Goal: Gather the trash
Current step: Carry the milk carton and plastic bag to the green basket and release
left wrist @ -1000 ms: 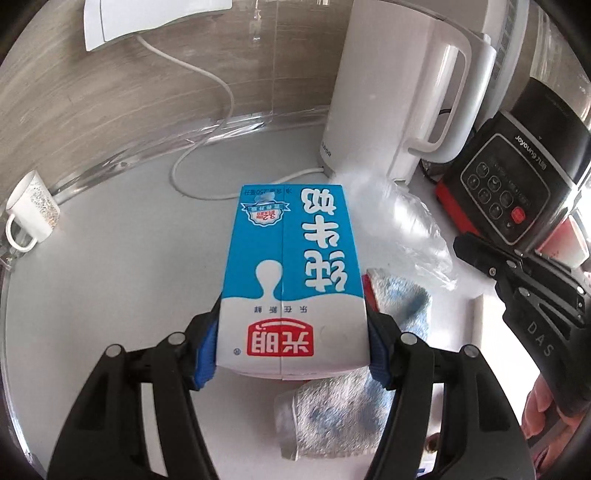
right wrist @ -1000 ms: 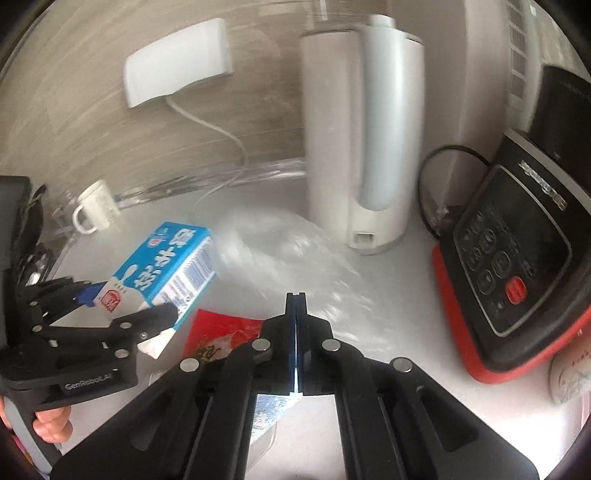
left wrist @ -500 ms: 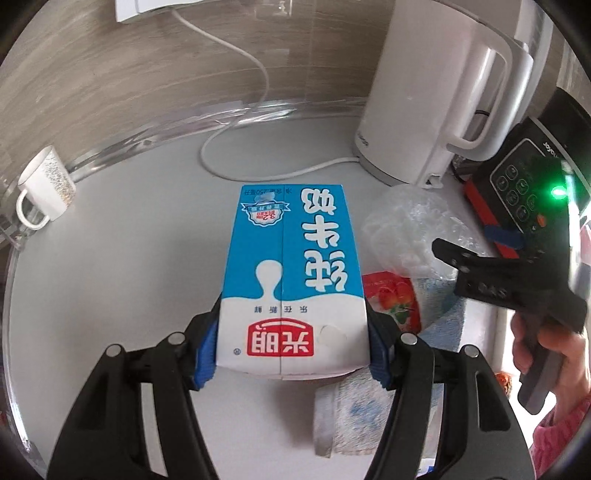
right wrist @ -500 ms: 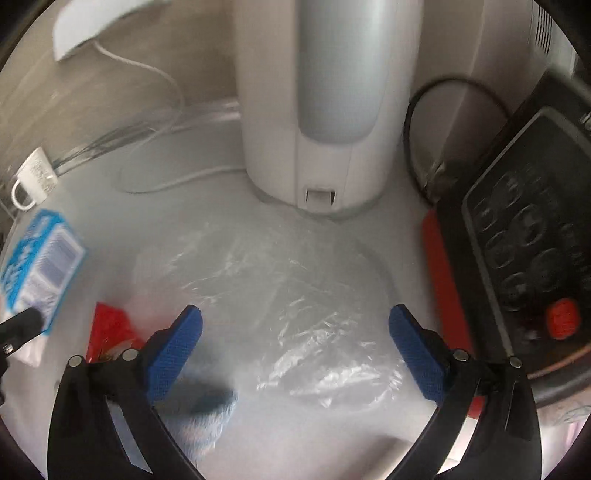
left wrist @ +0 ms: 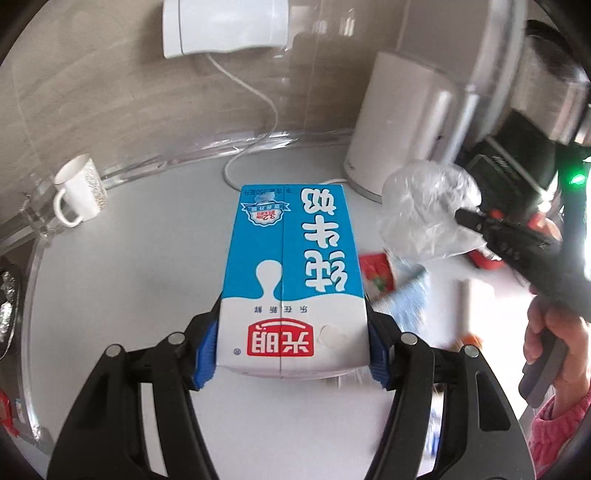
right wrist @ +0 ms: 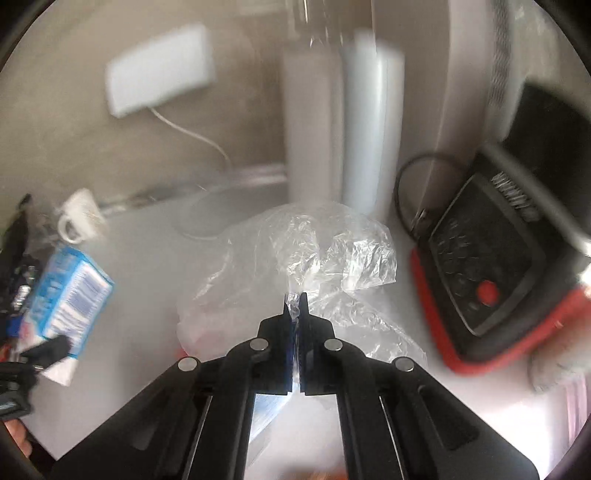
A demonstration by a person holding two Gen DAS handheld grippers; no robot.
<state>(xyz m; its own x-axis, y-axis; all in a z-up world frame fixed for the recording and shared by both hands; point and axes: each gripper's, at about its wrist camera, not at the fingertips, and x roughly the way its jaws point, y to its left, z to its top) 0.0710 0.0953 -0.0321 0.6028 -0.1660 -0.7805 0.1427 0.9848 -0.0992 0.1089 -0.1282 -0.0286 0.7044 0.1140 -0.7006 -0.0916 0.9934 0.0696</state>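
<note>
My left gripper [left wrist: 291, 354] is shut on a blue and white milk carton [left wrist: 291, 273] and holds it above the white counter [left wrist: 140, 280]. The carton also shows at the left of the right wrist view [right wrist: 66, 295]. My right gripper [right wrist: 294, 299] is shut on a crumpled clear plastic bag [right wrist: 314, 254] and holds it off the counter. The bag [left wrist: 424, 214] and the right gripper [left wrist: 465, 218] show at the right of the left wrist view. A red wrapper [left wrist: 375, 271] lies on the counter beside a blue and white cloth [left wrist: 410, 295].
A white kettle [left wrist: 399, 122] stands at the back, with a black and red appliance [right wrist: 491, 269] to its right. A white mug [left wrist: 77, 192] sits at the back left. A white cord [left wrist: 258, 110] runs from a wall box [left wrist: 225, 26].
My right gripper has closed on the plastic bag and lifted it off the counter. My left gripper still holds the milk carton and has drawn back a little.
</note>
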